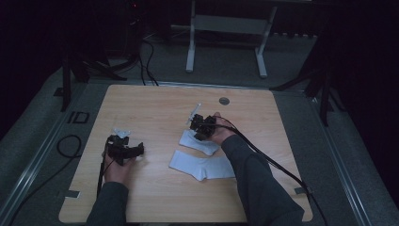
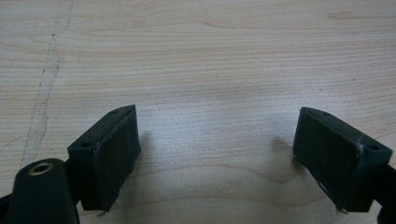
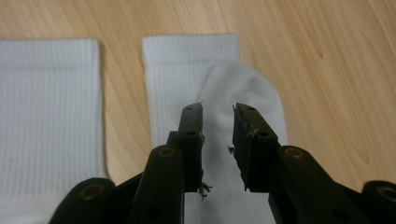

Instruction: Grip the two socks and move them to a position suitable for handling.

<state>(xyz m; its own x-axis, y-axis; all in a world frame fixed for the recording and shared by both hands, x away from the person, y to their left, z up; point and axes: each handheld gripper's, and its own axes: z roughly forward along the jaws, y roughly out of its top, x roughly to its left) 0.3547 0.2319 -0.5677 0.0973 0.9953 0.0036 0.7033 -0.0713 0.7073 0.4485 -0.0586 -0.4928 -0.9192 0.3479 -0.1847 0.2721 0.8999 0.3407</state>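
Note:
Two white socks lie side by side near the middle of the wooden table (image 1: pixel 141 108). The farther sock (image 1: pixel 196 142) (image 3: pixel 224 79) is folded over on itself, and the nearer sock (image 1: pixel 202 165) (image 3: pixel 51 116) lies flat. My right gripper (image 1: pixel 201 132) (image 3: pixel 218 109) hovers just above the folded sock with its jaws a little apart. The pads press on nothing; the fabric lies below them. My left gripper (image 1: pixel 124 148) (image 2: pixel 217 135) rests at the table's left, jaws spread wide over bare wood.
A round grommet (image 1: pixel 224 100) sits near the table's far edge. Cables (image 1: pixel 263 155) trail from both grippers toward the near edge. A white stand's legs (image 1: pixel 190 52) are on the floor behind the table. Bare wood lies between the left gripper and the socks.

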